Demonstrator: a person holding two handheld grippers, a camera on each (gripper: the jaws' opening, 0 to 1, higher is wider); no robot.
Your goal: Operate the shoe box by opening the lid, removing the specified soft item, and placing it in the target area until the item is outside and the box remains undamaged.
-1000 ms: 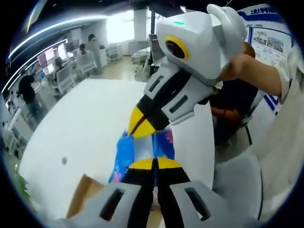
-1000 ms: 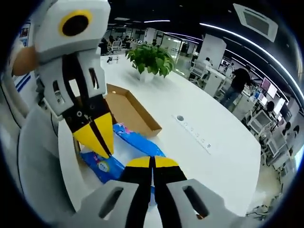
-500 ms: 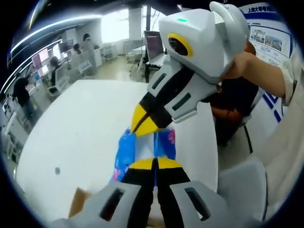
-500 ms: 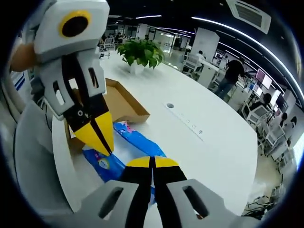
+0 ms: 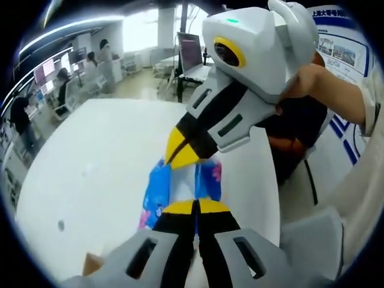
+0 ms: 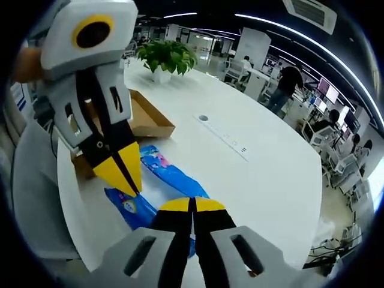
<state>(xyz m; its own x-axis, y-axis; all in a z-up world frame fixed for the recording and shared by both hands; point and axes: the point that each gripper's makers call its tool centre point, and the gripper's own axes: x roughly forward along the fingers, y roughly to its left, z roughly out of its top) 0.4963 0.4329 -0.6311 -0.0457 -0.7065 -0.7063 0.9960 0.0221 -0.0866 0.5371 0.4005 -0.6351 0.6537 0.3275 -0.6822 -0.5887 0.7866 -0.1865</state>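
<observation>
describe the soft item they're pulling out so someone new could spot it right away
On the big white table, look just in front of the brown cardboard shoe box. The blue plastic packet with pink print hangs there, pinched between the left hand-held gripper and the right hand-held gripper; it is the only bright, crinkly thing nearby.

One blue packet, one cardboard box, one potted plant, two tools.

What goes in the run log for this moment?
item: blue packet out of shoe box | left tongs shut on it | right tongs shut on it | over white table
</observation>
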